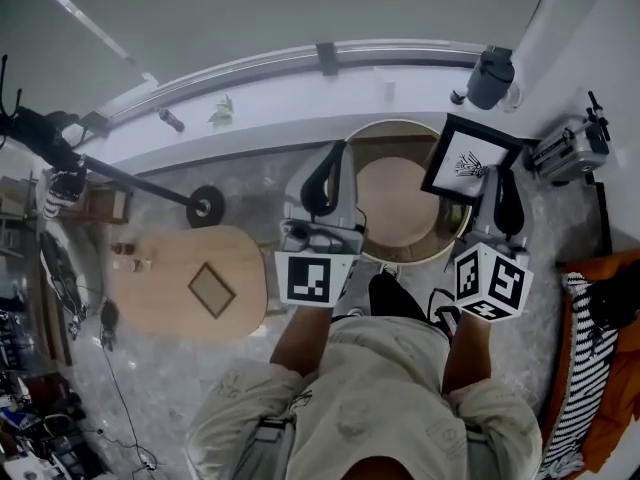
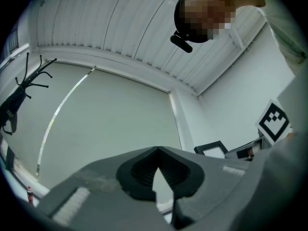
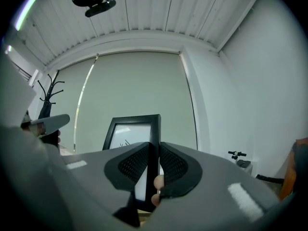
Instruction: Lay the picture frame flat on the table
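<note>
Two tongs to cover, so starting there: right tongs (image 3: 154,153) are clamped tight on the right-hand edge of the picture frame (image 3: 130,131), pads squeezing the black border from both sides. Left tongs (image 2: 159,150) are closed up too, tips touching, but with nothing in them, just pale wall showing through the little gap lower down. From the head view the frame is up on its edge, leaning a bit, not flat, over the far right rim of the round table (image 1: 400,208). Can't tell if its bottom edge actually touches the wood. It's a black frame with a white mount and a dark spiky plant sketch in the middle. Left tongs hang by the left rim of that same table, well apart from the frame. Further out: a dark flask (image 1: 490,76) on the ledge behind, a silver case (image 1: 570,148) to the right, a striped cloth (image 1: 570,368) down by the person's right side. Off to the left there's a second, oval table (image 1: 160,298) with a small square thing (image 1: 211,290) lying on it, and a black stand (image 1: 150,186) with a round base just beyond it
</note>
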Demonstrator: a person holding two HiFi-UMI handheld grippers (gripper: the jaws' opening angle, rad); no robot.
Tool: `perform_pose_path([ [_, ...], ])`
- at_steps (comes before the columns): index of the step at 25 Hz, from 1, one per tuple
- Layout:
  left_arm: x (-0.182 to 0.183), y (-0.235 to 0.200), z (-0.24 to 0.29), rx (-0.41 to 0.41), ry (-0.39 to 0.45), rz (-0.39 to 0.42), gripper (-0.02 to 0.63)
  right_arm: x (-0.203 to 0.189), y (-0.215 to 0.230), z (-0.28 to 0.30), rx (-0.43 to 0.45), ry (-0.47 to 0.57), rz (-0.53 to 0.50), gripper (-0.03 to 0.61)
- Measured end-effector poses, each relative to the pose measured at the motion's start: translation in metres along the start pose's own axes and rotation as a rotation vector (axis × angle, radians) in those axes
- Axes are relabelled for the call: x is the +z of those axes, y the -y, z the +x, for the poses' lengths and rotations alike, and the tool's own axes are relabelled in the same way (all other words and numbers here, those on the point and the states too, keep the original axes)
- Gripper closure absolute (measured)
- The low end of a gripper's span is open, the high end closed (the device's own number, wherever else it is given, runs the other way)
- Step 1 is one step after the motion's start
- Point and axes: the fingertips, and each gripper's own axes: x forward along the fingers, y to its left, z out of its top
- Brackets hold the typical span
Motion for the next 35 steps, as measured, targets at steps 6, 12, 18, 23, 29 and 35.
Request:
perform_pose_path([
  [6,-0.017,0.016,0.058,-0.016,-0.013,0.025,0.611,-0.007,0.034,0.05,-0.001,-0.01,0.074,0.506],
  [12,-0.033,0.031,0.102,-0.035,-0.043,0.043,0.611,-0.012,0.065,0.084,-0.019,-0.014,0.119,0.506],
  [18,-0.049,0.046,0.135,-0.037,-0.062,0.07,0.611,-0.021,0.092,0.112,-0.018,-0.025,0.147,0.506],
  [23,-0.063,0.045,0.15,-0.019,-0.092,0.091,0.611,-0.032,0.098,0.133,0.002,-0.044,0.167,0.506],
  [29,-0.07,0.036,0.162,-0.004,-0.107,0.096,0.611,-0.039,0.097,0.15,0.011,-0.062,0.184,0.506],
  [35,-0.078,0.029,0.168,-0.005,-0.109,0.096,0.611,-0.049,0.094,0.161,0.011,-0.075,0.19,0.506],
])
